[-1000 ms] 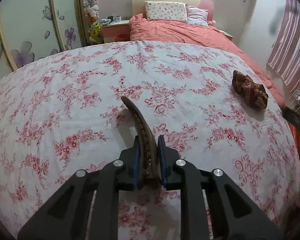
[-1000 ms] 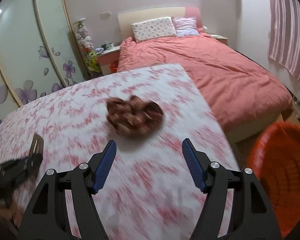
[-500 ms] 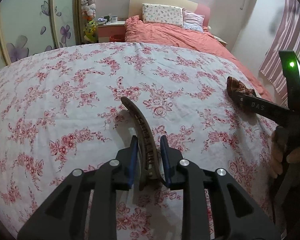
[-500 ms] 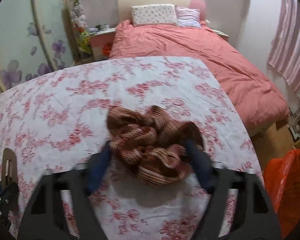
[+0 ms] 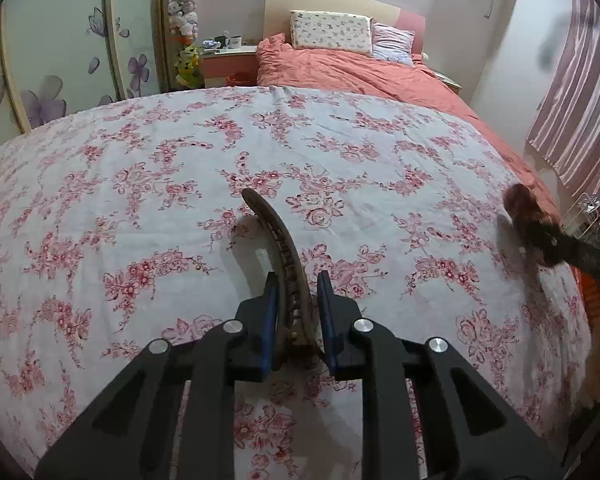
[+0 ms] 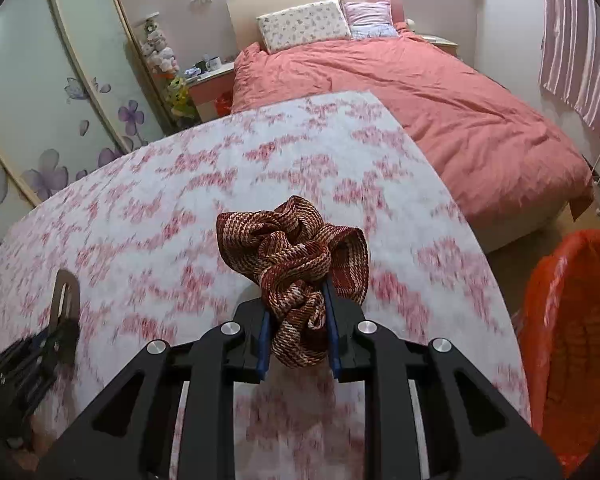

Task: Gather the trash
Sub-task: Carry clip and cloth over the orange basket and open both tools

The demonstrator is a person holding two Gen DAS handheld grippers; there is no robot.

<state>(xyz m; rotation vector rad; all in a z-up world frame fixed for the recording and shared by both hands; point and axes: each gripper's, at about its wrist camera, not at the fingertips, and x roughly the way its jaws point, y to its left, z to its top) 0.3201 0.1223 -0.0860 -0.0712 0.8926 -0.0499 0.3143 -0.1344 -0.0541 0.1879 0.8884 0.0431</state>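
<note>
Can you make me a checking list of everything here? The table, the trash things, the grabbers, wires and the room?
Surface: flowered cloth, flat.
Job's things: brown hair clip and striped scrunchie, both held; orange bin to the right of the surface.
Clutter: nothing seen.
Grippers: left gripper shut on the hair clip; right gripper has just closed on the scrunchie.
Cables: nothing seen.
Surroundings: bed, pillows, wardrobe doors, curtain.

On the floral cloth (image 5: 140, 184), the hair clip (image 5: 278, 240) lies left of the scrunchie (image 6: 296, 264); the basket (image 6: 572, 320) apparently stands right.
</note>
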